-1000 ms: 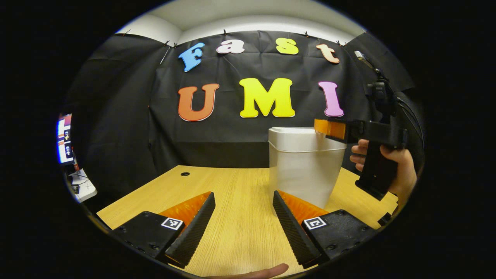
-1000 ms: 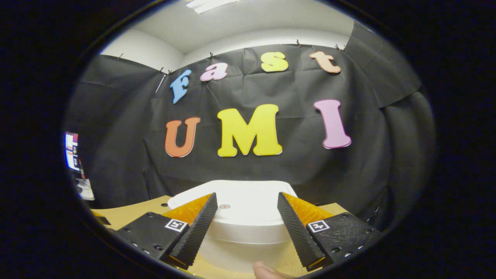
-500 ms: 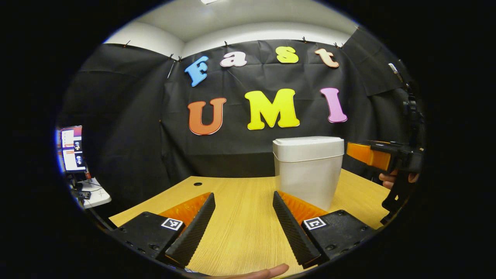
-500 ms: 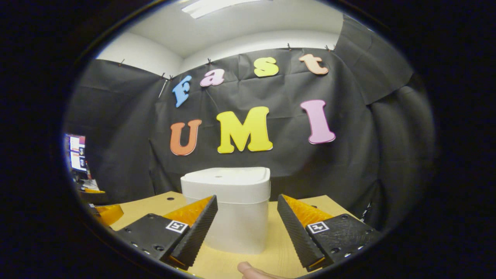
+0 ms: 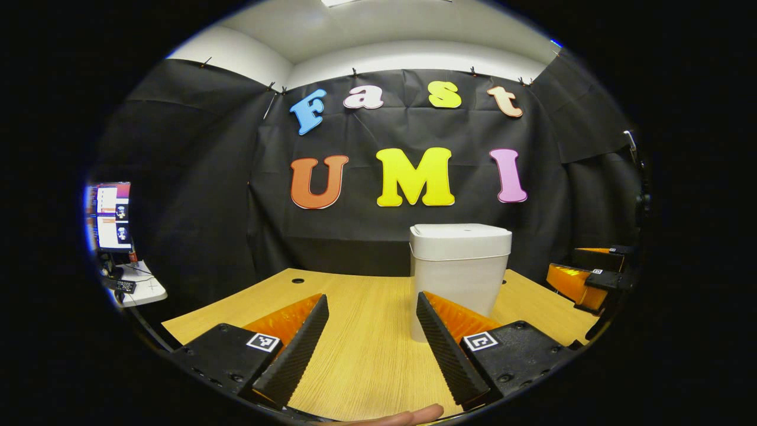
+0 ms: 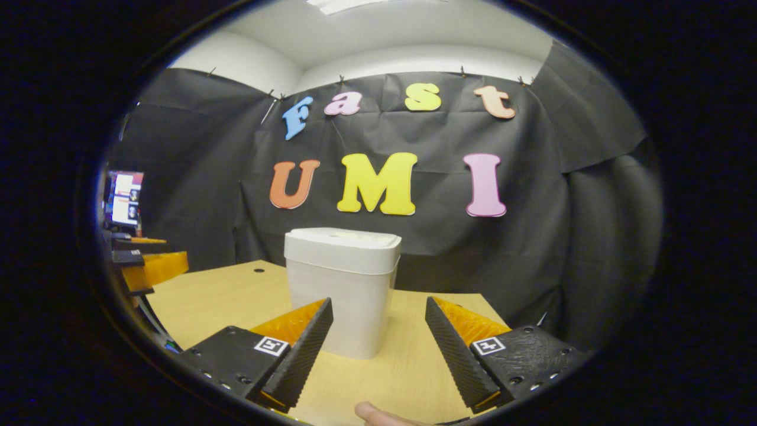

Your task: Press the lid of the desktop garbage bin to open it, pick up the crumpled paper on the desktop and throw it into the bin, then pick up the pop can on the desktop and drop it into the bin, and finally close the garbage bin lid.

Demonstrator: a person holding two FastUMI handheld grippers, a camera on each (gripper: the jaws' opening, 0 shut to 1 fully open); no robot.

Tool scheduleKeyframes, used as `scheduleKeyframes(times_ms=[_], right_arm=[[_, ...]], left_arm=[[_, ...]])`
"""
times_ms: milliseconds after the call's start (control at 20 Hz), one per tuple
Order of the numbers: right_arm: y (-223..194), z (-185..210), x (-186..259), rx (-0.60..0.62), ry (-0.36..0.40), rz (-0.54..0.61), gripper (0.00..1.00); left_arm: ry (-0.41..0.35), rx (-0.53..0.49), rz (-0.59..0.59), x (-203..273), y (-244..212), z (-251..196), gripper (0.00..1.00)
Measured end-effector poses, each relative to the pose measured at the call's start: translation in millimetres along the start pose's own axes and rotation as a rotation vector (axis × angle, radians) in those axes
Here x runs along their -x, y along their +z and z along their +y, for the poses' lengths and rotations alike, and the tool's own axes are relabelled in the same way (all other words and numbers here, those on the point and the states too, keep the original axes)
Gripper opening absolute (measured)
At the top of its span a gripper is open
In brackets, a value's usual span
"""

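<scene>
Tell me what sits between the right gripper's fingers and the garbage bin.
Nothing but bare wooden desktop. In the right gripper view, the right gripper hangs open and empty in front of the white garbage bin, whose lid is down.

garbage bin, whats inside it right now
Cannot tell: the garbage bin stands on the wooden desk with its lid down flat, and the opaque white walls hide whatever is inside.

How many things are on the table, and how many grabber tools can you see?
White bin, lid shut: 1
Tool: 2, the left tool and the right tool, both open and empty
Total: 3
</scene>
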State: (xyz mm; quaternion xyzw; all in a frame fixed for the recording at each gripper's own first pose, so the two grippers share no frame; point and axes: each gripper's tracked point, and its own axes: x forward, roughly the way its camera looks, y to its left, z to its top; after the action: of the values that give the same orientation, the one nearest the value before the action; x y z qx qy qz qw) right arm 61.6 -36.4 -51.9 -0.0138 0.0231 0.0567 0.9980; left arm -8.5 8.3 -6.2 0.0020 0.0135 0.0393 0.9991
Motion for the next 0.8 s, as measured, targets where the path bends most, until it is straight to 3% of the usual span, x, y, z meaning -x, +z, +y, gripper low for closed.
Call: scheduleKeyframes(times_ms=[200,450,600,800], right_arm=[[8,13,19,0.029,-0.019,-0.003,0.95],[-8,-21,34,-0.041,-0.13,0.079,0.97],[-7,-30,40,-0.104,-0.148,0.066,0.97],[-17,-36,46,-0.075,-0.181,0.085,0.95]], left_arm=[[0.007,-0.016,-0.007,6,3,5,0.97],[-0.013,-0.032,-0.025,8,7,0,0.96],[-0.03,-0.021,-0.01,8,0,-5,0.97],[-0.031,-0.025,0.007,5,-2,-5,0.97]])
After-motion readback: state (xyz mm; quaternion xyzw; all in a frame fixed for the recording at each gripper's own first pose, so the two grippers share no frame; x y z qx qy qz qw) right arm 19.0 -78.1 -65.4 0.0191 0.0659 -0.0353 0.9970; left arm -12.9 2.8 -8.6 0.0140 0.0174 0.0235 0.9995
